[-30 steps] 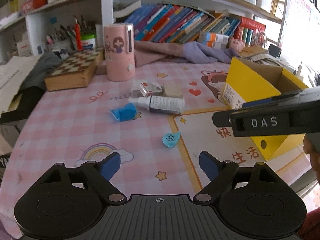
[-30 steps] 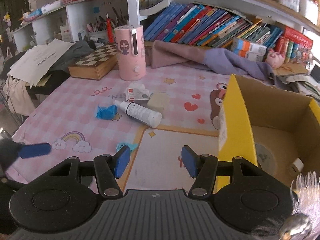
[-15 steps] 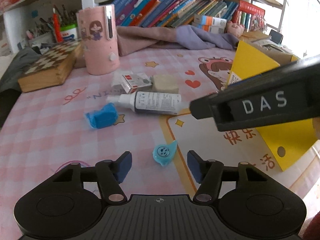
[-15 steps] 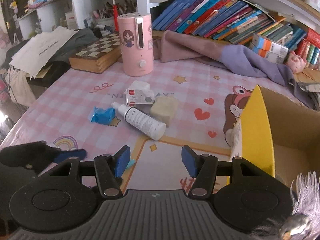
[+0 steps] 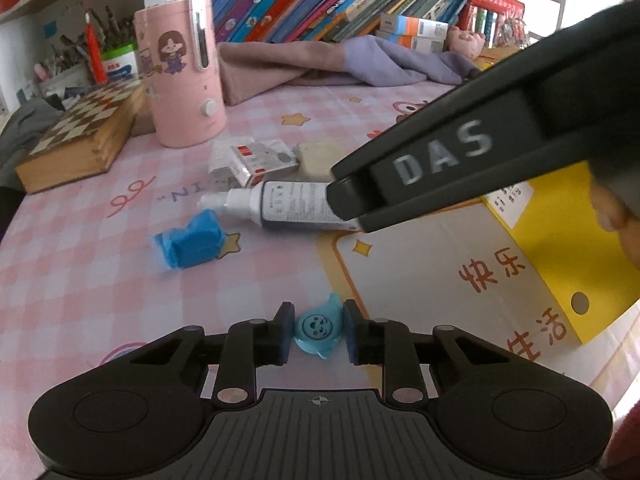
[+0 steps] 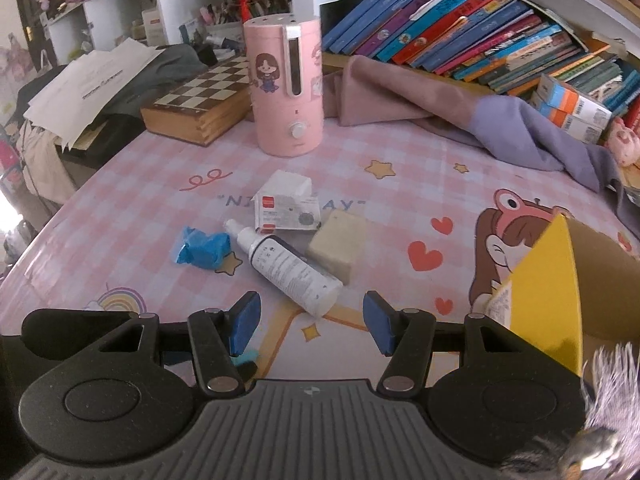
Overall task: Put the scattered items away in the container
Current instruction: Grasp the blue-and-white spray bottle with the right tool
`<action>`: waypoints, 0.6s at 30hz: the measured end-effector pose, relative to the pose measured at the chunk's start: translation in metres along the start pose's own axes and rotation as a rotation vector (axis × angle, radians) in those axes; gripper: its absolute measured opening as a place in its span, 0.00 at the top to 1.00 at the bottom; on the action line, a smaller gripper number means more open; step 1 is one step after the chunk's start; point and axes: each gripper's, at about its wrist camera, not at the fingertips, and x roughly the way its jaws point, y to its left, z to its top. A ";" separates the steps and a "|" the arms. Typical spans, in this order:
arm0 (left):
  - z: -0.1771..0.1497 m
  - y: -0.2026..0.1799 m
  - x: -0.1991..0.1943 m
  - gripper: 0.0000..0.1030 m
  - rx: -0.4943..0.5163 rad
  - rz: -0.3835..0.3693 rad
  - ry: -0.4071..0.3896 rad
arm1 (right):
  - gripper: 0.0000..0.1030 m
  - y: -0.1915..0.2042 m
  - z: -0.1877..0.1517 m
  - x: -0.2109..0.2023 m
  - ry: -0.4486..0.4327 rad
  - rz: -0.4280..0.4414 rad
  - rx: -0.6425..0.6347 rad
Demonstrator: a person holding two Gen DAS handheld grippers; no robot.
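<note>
My left gripper [image 5: 318,330] has its pads closed against a small light-blue drop-shaped toy [image 5: 319,327] lying on the pink mat. My right gripper [image 6: 310,322] is open and empty, hovering just in front of the base of a white spray bottle [image 6: 286,268]. Around the bottle lie a blue crumpled wrapper [image 6: 203,249], a white and red small box [image 6: 286,210] and a beige block [image 6: 338,242]. The yellow cardboard box [image 6: 560,280] stands open at the right. In the left wrist view the right gripper's black body [image 5: 480,156] crosses above the bottle [image 5: 288,204].
A pink humidifier [image 6: 288,88], a wooden chessboard box [image 6: 200,100] and a pink-purple cloth [image 6: 460,120] stand at the back of the table. Shelves of books rise behind. The table's left edge drops off near papers and clothes [image 6: 80,92].
My left gripper moved forward and down and closed around the light-blue toy. My right gripper moved forward and left toward the spray bottle, staying open.
</note>
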 end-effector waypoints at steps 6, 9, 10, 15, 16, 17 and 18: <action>-0.004 0.027 -0.021 0.76 -0.107 0.037 -0.025 | 0.47 0.011 0.011 0.017 0.022 0.030 -0.061; -0.008 0.045 -0.029 0.76 -0.179 0.058 -0.021 | 0.47 0.018 0.017 0.027 0.030 0.024 -0.111; -0.011 0.050 -0.033 0.76 -0.202 0.067 -0.020 | 0.47 0.020 0.019 0.031 0.030 0.021 -0.129; -0.019 0.068 -0.047 0.76 -0.270 0.111 -0.017 | 0.52 0.024 0.027 0.053 0.049 0.009 -0.176; -0.021 0.069 -0.049 0.76 -0.278 0.118 -0.018 | 0.55 0.025 0.028 0.057 0.062 0.013 -0.183; -0.022 0.071 -0.051 0.76 -0.285 0.124 -0.019 | 0.57 0.026 0.028 0.060 0.077 0.019 -0.192; -0.022 0.074 -0.052 0.76 -0.293 0.127 -0.021 | 0.58 0.028 0.027 0.060 0.081 0.018 -0.207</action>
